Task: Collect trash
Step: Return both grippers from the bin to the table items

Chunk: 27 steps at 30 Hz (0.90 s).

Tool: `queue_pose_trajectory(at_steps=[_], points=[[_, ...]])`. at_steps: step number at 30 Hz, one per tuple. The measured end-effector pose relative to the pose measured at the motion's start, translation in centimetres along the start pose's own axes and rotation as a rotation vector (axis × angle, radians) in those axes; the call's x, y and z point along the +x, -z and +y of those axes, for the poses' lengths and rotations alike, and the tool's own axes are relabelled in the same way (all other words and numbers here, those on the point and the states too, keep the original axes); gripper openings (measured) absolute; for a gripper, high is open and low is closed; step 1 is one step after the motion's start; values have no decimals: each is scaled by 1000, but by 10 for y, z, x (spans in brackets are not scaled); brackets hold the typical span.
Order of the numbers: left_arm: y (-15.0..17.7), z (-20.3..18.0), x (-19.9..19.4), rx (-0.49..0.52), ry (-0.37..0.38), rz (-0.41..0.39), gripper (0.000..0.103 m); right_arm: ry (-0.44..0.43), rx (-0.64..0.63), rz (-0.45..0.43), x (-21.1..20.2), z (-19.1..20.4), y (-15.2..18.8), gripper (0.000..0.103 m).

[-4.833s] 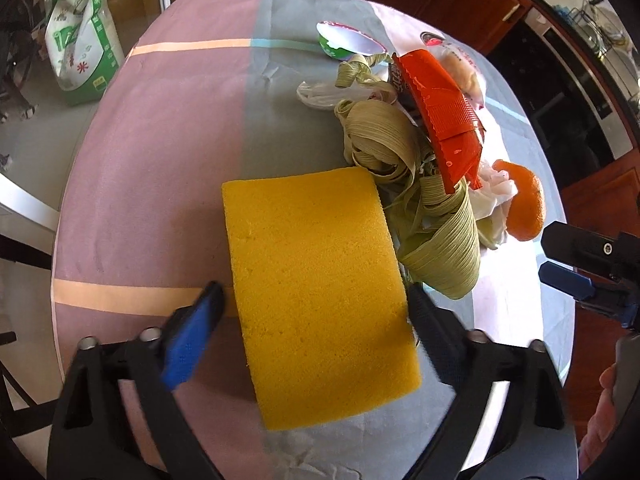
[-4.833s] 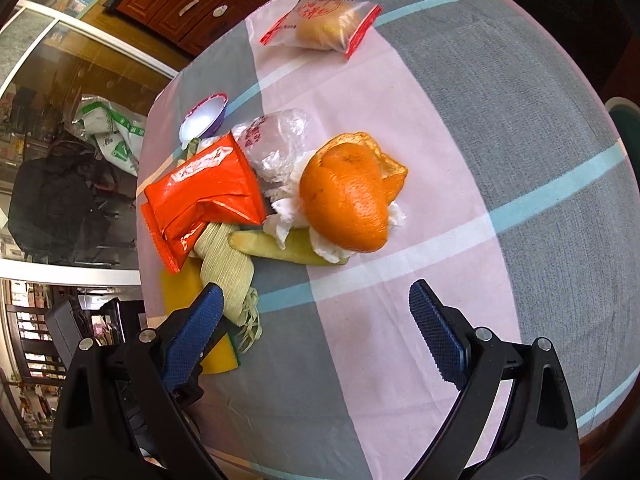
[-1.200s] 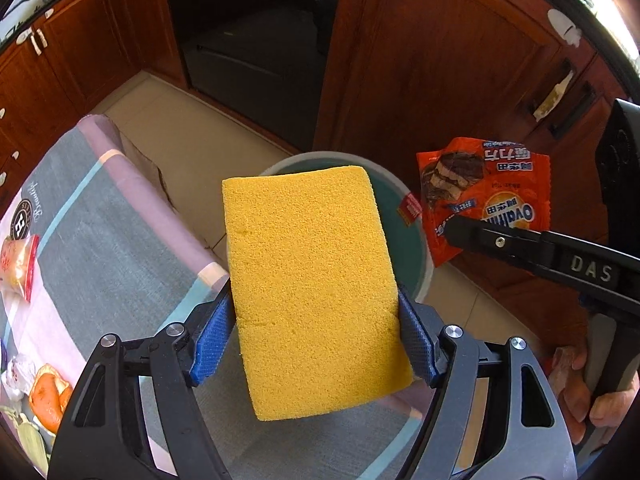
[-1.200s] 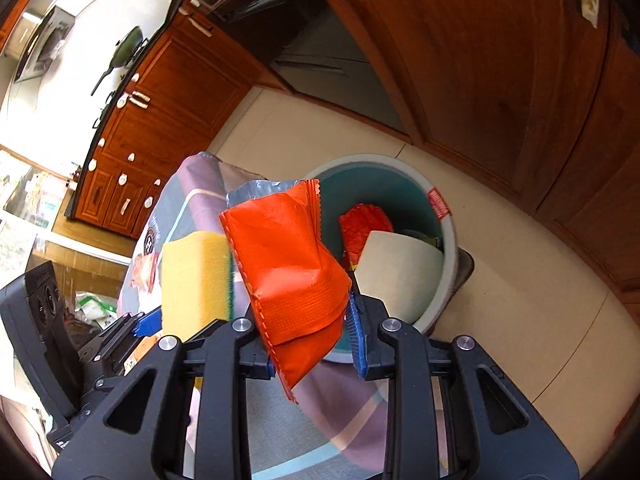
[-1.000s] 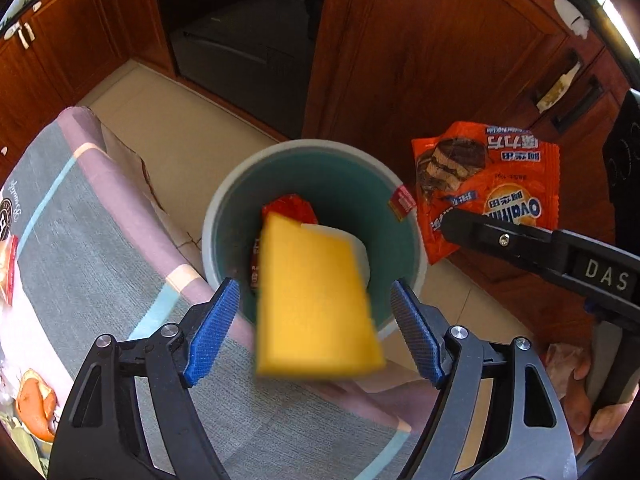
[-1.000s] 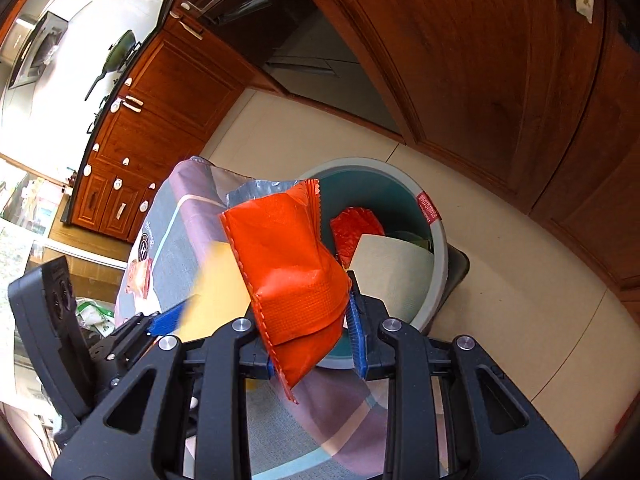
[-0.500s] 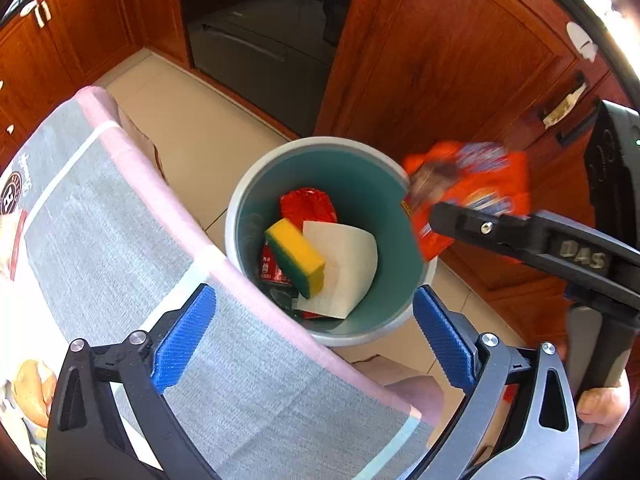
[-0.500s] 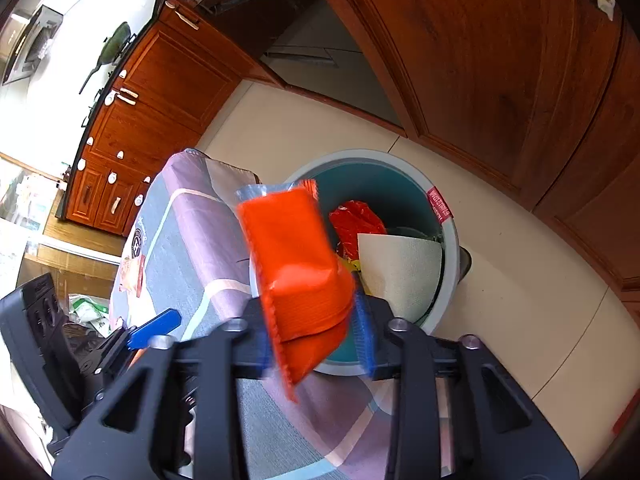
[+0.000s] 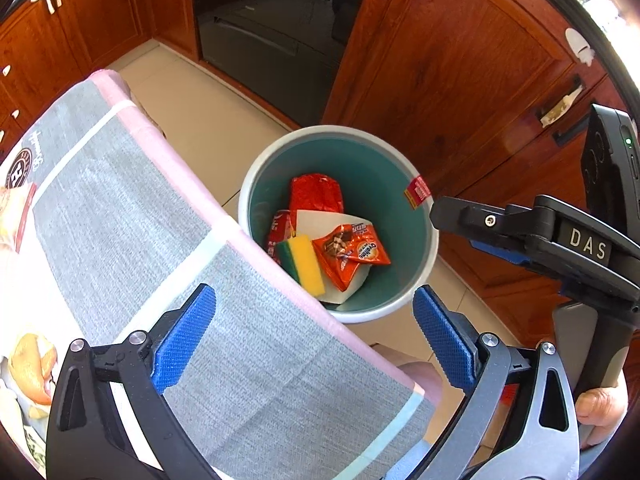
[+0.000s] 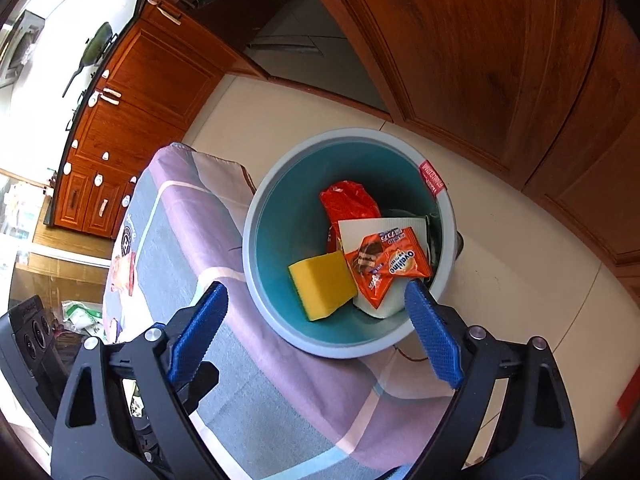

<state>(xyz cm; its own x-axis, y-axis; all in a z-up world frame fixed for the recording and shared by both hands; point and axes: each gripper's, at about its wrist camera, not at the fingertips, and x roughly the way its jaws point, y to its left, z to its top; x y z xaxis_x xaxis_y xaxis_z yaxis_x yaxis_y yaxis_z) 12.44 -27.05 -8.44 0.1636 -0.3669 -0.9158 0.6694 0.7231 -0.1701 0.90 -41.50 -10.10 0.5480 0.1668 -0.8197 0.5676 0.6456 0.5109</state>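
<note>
Tablecloth [image 9: 120, 216] fills my left view, its edge overhanging the teal bin [image 10: 256, 240] on the floor. Inside the bin lie a white sheet, the yellow sponge [image 10: 322, 282] and the orange Ovaltine wrapper [image 10: 390, 264], all dropped in. My left gripper [image 9: 312, 334] and right gripper [image 10: 316, 330] both hang above the bin, jaws spread wide and empty. I judge this drop-off finished; next I need to swing both back to the table, where scraps [image 9: 32, 360] wait.

left tool [image 9: 312, 332]: black frame, blue ribbed pads, silver screws | right tool [image 10: 316, 334]: same, "DAS" label
</note>
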Motion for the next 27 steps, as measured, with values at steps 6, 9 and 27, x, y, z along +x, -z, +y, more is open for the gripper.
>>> queue_pose_trajectory(at_steps=[6, 9, 27], points=[[17, 10, -19, -22, -7, -23, 99, -1, -21, 11, -3, 12, 12, 86], [28, 20, -29, -44, -13, -33, 99, -6, -38, 22, -3, 22, 19, 86], [105, 113, -93, -225, -70, -96, 99, -54, -197, 80, 5, 117, 79, 86]])
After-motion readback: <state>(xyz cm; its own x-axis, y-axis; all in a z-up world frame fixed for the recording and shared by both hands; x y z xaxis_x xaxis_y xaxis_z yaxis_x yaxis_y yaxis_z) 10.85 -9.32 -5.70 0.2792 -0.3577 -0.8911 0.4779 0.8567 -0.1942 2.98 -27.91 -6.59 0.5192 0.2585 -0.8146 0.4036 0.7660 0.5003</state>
